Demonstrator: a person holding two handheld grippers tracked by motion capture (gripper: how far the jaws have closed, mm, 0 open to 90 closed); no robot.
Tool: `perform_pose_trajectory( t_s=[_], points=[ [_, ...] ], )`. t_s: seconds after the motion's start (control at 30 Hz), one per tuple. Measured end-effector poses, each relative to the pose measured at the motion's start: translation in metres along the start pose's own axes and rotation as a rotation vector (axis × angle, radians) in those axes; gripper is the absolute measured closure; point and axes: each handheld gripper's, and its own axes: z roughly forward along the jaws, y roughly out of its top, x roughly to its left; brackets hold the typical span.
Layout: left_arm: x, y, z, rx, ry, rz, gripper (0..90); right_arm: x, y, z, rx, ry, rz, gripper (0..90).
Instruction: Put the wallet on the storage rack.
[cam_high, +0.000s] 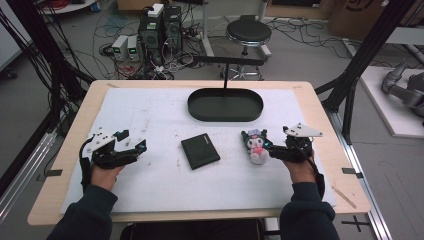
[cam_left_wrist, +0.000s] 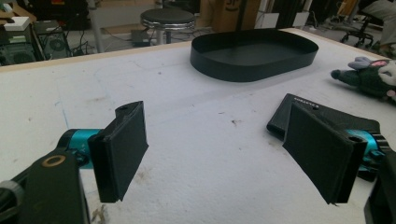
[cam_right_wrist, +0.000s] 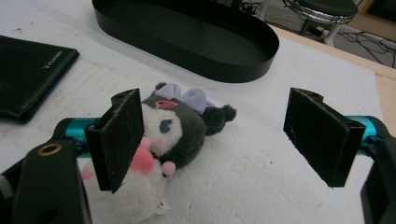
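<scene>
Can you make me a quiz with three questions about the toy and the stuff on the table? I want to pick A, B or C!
1. Where is the plush toy?
A. Inside the oval tray
B. On the white mat by the right gripper
C. On top of the wallet

2. What colour is the oval tray?
A. Black
B. Red
C. Yellow

3. How are the right gripper's jaws?
A. Shut tight on the toy
B. Shut on nothing
C. Wide open

Answers:
1. B: the toy lies on the white mat, right in front of that gripper, while the tray holds nothing and the wallet lies apart.
2. A: its wall and floor are black.
3. C: the right gripper view shows a wide gap between the two pads, with the toy beside one of them.
</scene>
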Motion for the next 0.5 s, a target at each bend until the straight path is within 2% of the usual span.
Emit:
perform_pose_trajectory(
  t_s=[0.27,0.4,0.43,0.47,0.5],
  points=[
    [0.003,-0.001,-0.001,0.002,0.01,-0.013,21.4,0.002,0.001,-0.001,-0.014,0.012,0.026,20.5],
    [0.003,0.0,0.003,0.004,0.013,-0.003,21.4,0.008,0.003,0.001,-0.016,0.045,0.008,20.4],
    [0.002,0.0,0.003,0.004,0.017,-0.003,21.4,0.015,0.005,0.003,-0.011,0.066,0.007,20.5],
    [0.002,0.0,0.003,0.004,0.017,-0.003,21.4,0.015,0.005,0.003,-0.011,0.066,0.007,20.5],
    [0.002,-0.001,0.003,0.006,0.017,0.0,21.4,0.022,0.008,0.007,-0.015,0.093,-0.003,20.5]
  ],
)
